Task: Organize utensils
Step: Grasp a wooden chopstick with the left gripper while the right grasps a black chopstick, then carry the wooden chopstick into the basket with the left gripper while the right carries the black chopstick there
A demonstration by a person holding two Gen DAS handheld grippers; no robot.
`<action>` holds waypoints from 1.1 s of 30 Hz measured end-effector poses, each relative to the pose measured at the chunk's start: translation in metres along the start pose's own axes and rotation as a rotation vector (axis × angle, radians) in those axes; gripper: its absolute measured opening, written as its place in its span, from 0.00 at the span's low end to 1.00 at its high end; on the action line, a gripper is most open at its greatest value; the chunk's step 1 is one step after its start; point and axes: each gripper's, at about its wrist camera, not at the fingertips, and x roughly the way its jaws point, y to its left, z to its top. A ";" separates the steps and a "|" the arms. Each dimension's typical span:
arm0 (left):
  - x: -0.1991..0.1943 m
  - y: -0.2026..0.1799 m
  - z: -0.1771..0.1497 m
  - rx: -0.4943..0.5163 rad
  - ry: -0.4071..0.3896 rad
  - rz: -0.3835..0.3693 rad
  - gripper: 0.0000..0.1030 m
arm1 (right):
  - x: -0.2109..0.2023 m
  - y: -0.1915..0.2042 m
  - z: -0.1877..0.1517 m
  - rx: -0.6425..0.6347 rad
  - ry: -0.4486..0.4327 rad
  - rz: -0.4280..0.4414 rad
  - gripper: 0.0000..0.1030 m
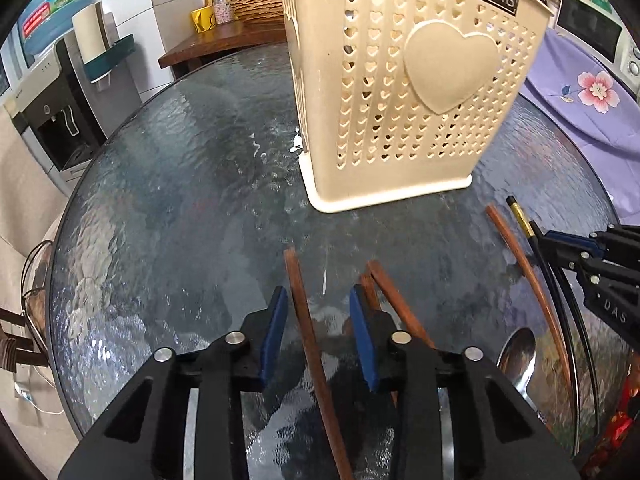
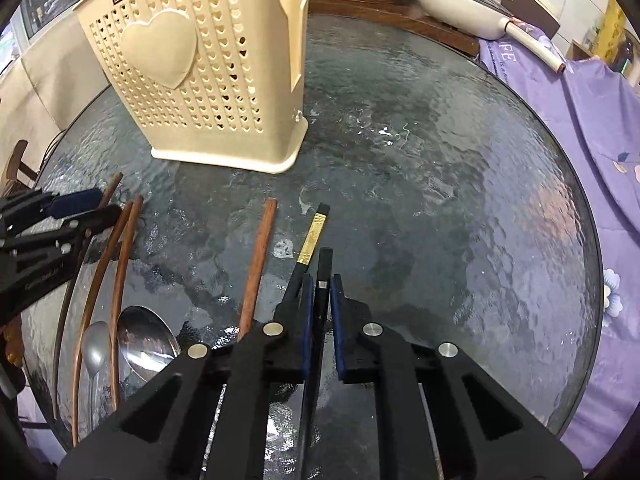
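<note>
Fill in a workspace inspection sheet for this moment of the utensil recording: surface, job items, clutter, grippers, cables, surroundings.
Surface: round textured glass table, wet-looking glare.
Job's things: cream perforated utensil holder upright; brown wooden chopsticks lying flat, several to the left; black chopsticks with gold bands; two metal spoons near the edge.
Clutter: nothing seen on the glass besides the utensils.
Grippers: left gripper open, straddling one brown chopstick; right gripper nearly closed around a black chopstick, contact unclear.
Cables: thin white cable off the table's edge.
Surroundings: purple floral cloth, water dispenser, wooden side table, white pan.
</note>
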 end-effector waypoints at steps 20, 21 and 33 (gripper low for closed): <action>-0.008 0.025 0.015 -0.092 -0.043 -0.045 0.07 | -0.023 -0.015 0.003 0.051 -0.105 0.056 0.08; -0.013 0.027 0.016 -0.102 -0.054 -0.059 0.07 | -0.031 -0.018 0.004 0.059 -0.128 0.062 0.08; -0.113 0.032 0.036 -0.089 -0.281 -0.114 0.07 | -0.128 -0.042 0.015 0.111 -0.333 0.160 0.08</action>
